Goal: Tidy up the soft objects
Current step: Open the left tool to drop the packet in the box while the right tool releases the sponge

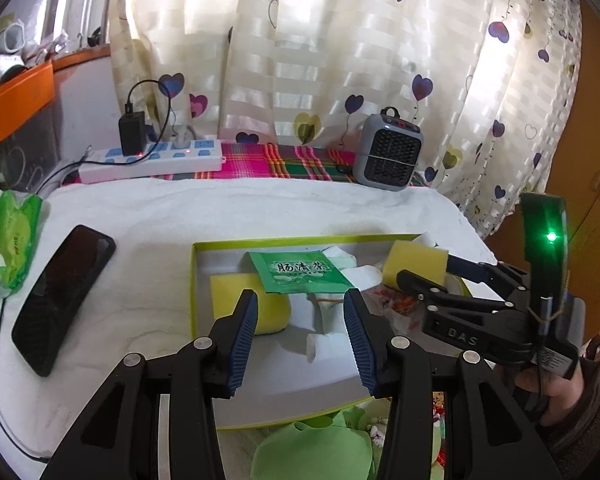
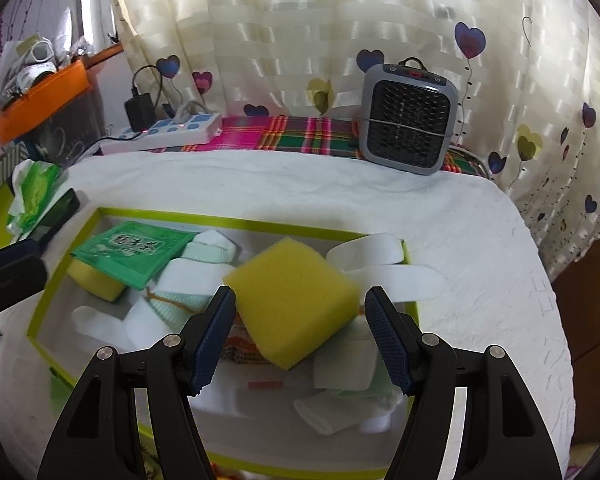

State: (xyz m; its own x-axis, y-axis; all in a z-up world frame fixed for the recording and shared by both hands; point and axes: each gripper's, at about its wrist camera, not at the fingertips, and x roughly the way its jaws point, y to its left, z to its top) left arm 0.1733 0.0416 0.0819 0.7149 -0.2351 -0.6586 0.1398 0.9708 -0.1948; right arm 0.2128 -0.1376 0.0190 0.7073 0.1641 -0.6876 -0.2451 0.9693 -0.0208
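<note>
soft objects lie gathered in a shallow tray with a lime-green rim (image 2: 236,221) on a bench under a white towel (image 2: 440,216). left to right: a phone (image 1: 62,300) lies on the towel outside the tray; inside, a yellow sponge (image 1: 236,292) rests at the left end, partly under a green sachet (image 1: 300,272); white cloth pieces (image 2: 196,272) fill the middle; a second yellow sponge (image 2: 296,300) sits tilted on the pile at the right end. left hand-held gripper (image 1: 300,332): jaws part-spread, nothing between the pads, hovering over the tray's left half. right hand-held gripper (image 2: 300,336): jaws spread wide, flanking the second sponge; in the right wrist view neither pad appears to press it, so it reads as unheld, though the left wrist view, where the fingertips sit close at the sponge's side, leaves contact unclear. step judged in hand: seating this sponge. to do it well, leave it flat and inside the rim, lift the jaws straight clear of the foam, and avoid snagging the white strip (image 2: 400,276) draped over the right edge.
</note>
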